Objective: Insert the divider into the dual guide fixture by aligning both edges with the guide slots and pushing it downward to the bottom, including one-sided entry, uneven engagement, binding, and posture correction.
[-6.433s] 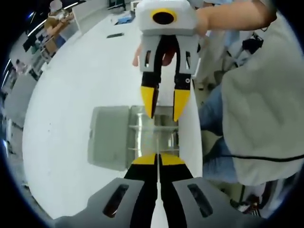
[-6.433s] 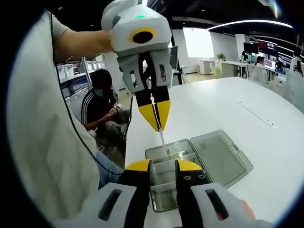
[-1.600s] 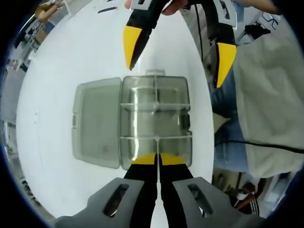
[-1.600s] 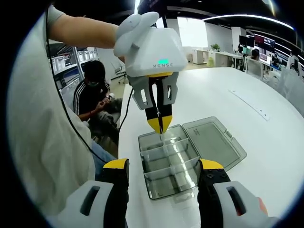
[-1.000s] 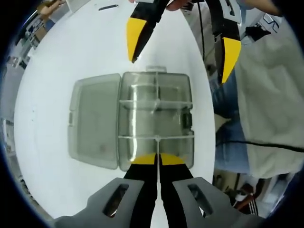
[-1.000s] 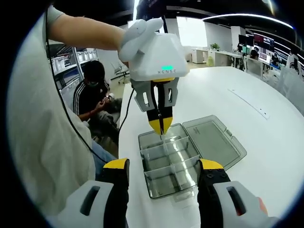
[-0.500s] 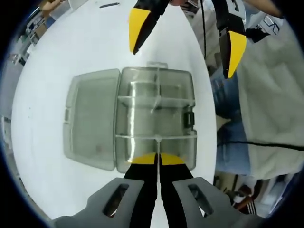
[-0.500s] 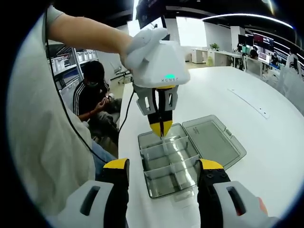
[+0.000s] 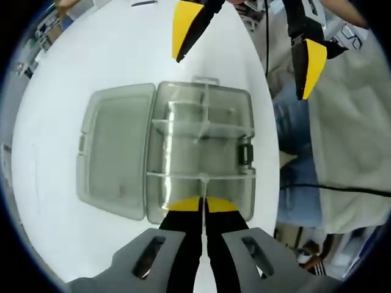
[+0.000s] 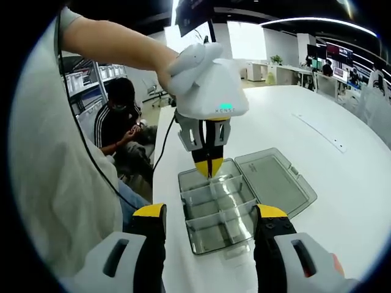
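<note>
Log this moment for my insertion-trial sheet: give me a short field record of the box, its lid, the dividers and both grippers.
surface: white table
box: clear compartment box, open
lid: hinged flat on the table beside the tray
dividers: cross dividers seated in the tray
left gripper: shut, tips above the box's end nearest the person; anything held cannot be told
right gripper: open, jaws spread wide above the box
bystander: seated person in dark clothes beyond the table

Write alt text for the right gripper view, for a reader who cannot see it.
A clear compartment box lies open on a white table, its lid folded flat beside it. The left gripper hangs shut above the box's far end, while the right gripper frames the near end with jaws wide apart.
</note>
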A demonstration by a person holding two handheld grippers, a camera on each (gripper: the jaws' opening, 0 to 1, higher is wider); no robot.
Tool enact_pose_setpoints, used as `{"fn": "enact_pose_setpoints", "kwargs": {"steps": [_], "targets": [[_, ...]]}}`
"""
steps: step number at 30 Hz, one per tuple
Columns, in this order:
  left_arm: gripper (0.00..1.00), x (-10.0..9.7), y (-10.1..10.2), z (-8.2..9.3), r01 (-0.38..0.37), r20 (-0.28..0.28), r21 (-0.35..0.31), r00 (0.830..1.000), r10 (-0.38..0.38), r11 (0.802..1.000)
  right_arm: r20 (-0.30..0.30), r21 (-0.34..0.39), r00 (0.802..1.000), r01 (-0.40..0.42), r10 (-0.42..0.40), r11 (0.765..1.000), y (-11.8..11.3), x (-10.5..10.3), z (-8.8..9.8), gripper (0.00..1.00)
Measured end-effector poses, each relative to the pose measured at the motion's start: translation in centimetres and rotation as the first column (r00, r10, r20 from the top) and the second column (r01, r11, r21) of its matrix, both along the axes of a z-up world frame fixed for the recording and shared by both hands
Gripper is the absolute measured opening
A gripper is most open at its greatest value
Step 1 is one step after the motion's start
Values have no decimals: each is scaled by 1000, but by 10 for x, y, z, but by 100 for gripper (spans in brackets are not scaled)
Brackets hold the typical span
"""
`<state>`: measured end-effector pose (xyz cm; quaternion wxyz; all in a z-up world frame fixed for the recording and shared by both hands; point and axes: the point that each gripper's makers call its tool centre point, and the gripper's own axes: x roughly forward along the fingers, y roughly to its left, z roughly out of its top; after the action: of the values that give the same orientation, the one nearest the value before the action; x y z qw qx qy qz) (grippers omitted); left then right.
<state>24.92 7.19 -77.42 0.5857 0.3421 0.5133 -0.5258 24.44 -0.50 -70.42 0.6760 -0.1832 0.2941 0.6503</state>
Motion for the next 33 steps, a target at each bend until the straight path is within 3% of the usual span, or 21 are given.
{"fn": "enact_pose_setpoints", "kwargs": {"steps": [33], "targets": [[0,-1,-1,-8,-15,28,29,1000,14,999,7,0,1000,0,0,1000,-2,-2,2,55]]}}
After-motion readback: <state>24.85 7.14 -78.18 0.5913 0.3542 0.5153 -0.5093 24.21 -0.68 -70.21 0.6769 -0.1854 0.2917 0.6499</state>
